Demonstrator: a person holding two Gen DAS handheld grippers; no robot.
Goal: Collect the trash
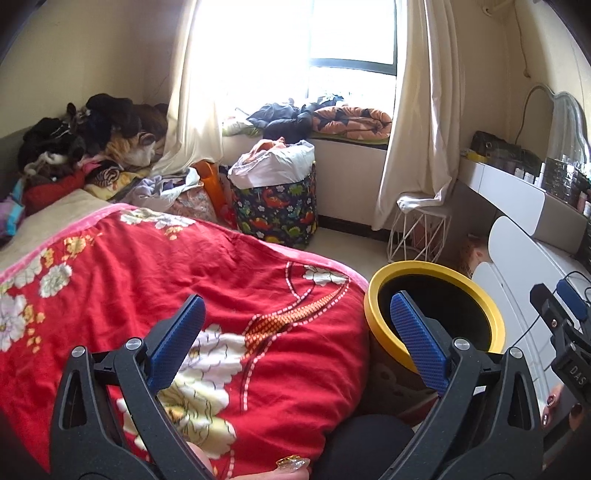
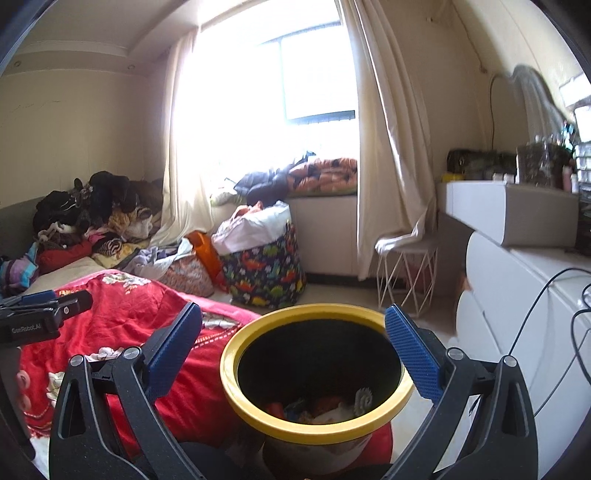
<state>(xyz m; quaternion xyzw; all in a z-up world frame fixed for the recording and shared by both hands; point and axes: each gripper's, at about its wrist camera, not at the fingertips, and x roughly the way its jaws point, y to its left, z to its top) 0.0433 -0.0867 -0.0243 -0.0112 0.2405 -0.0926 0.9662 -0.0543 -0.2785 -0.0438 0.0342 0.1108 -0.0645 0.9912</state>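
Left gripper (image 1: pixel 295 325): jaws apart, nothing held, hovering above the red floral blanket (image 1: pixel 155 295) on the bed. Right gripper (image 2: pixel 293 336): jaws apart, nothing held, directly over the yellow-rimmed trash bin (image 2: pixel 317 428). Bin stands on the floor, touching the bed edge, beside the white dresser (image 2: pixel 517 295). Mixed trash (image 2: pixel 325 408) lies at the bin bottom; individual items not distinguishable.

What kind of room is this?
Most likely a lived-in bedroom: a bed with a red blanket, a clothes pile at its head, a curtained window, and a dresser. A yellow-rimmed bin stands beside the bed.
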